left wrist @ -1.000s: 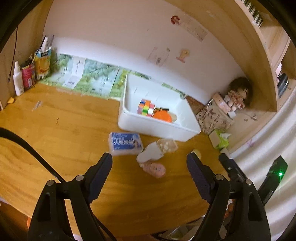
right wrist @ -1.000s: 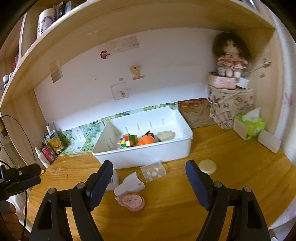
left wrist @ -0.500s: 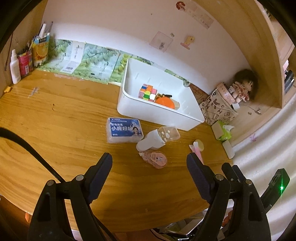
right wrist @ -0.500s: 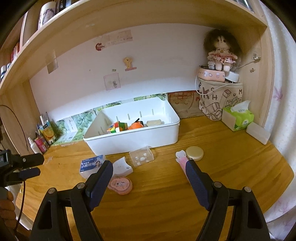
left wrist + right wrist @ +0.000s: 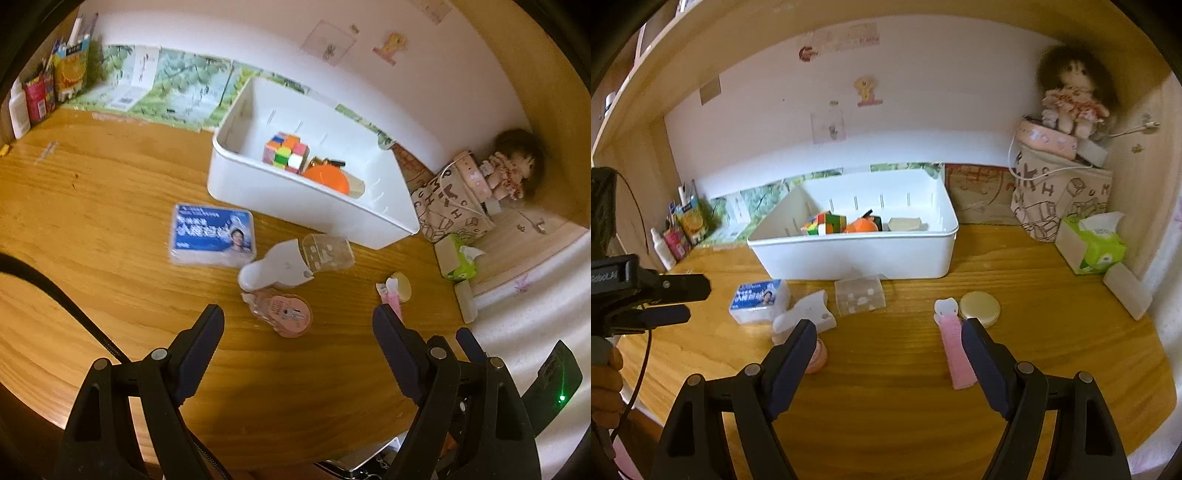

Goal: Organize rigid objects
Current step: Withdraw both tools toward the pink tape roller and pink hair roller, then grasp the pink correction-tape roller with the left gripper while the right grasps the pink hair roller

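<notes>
From the left wrist, the left gripper (image 5: 298,320) hangs over the near part of the wooden counter (image 5: 92,192) with its jaws apart and nothing between them. Just beyond its tips lies a flat pink round-ended case (image 5: 282,313), and touching that, a white plastic holder (image 5: 275,266) lying on its side against a small clear plastic box (image 5: 327,253). Left of these sits a blue-labelled tissue pack (image 5: 213,234). The white rectangular plastic bin (image 5: 295,199) stands toward the back edge, holding a multicoloured puzzle cube (image 5: 285,152), an orange rounded object (image 5: 327,178) and a pale block that is partly hidden. Toward the right edge, a pink comb-like item (image 5: 388,293) lies beside a cream round tin (image 5: 402,287).

From the right wrist, the right gripper (image 5: 888,334) also has its jaws spread and empty. The pink comb-like item (image 5: 951,339) lies just inside its right finger, touching the cream round tin (image 5: 979,307). The clear box (image 5: 860,295) rests just before the bin (image 5: 857,254). At the left edge the left gripper (image 5: 685,299) shows, held in a hand (image 5: 604,387). A green tissue box (image 5: 1089,240) sits at the back right corner; what the orange object is, the blur may hide.
</notes>
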`<move>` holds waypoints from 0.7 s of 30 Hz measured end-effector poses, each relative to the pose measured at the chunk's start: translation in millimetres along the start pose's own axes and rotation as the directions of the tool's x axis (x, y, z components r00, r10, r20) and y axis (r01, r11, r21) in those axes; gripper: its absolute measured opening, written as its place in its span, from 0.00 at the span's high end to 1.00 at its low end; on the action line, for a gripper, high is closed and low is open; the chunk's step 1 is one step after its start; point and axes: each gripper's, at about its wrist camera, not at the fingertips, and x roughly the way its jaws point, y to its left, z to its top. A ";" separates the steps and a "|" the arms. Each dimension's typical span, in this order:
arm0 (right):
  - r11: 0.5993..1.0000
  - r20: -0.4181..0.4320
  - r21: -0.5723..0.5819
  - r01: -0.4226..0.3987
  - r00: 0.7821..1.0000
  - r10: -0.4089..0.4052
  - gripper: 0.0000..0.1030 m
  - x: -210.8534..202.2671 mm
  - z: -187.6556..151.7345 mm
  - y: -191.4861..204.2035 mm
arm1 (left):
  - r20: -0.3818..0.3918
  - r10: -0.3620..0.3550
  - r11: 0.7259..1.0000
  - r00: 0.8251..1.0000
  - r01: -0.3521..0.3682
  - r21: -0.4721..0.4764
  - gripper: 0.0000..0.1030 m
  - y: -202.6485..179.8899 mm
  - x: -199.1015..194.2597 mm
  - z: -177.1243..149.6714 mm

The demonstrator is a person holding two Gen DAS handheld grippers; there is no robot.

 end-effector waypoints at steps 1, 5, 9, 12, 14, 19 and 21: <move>1.000 -0.009 -0.007 -0.005 1.000 0.005 0.21 2.7 0.2 -2.7 | -0.007 0.003 1.000 1.000 -0.003 -0.006 0.18 -2.6 4.6 -0.3; 0.999 -0.053 -0.035 -0.031 0.998 0.029 0.21 16.1 2.4 -16.0 | -0.041 0.032 0.999 0.999 -0.033 -0.039 0.18 -13.6 26.9 -2.6; 0.997 -0.110 -0.055 -0.056 0.993 0.050 0.21 32.9 4.7 -31.5 | -0.073 0.076 0.994 0.994 -0.081 -0.075 0.18 -21.8 48.5 -5.9; 0.994 -0.159 -0.066 -0.081 0.985 0.070 0.21 47.9 6.7 -42.7 | -0.097 0.121 0.986 0.988 -0.131 -0.105 0.18 -25.1 64.2 -8.9; 0.992 -0.184 -0.084 -0.099 0.979 0.082 0.21 57.3 8.6 -47.9 | -0.112 0.145 0.978 0.983 -0.160 -0.135 0.18 -25.6 74.6 -10.4; 0.980 -0.258 -0.153 -0.129 0.962 0.086 0.21 79.9 10.7 -53.4 | -0.147 0.191 0.954 0.970 -0.219 -0.204 0.18 -25.0 96.1 -12.8; 0.972 -0.294 -0.178 -0.151 0.951 0.094 0.21 88.7 9.2 -53.2 | -0.160 0.213 0.943 0.964 -0.246 -0.223 0.18 -24.9 104.1 -12.9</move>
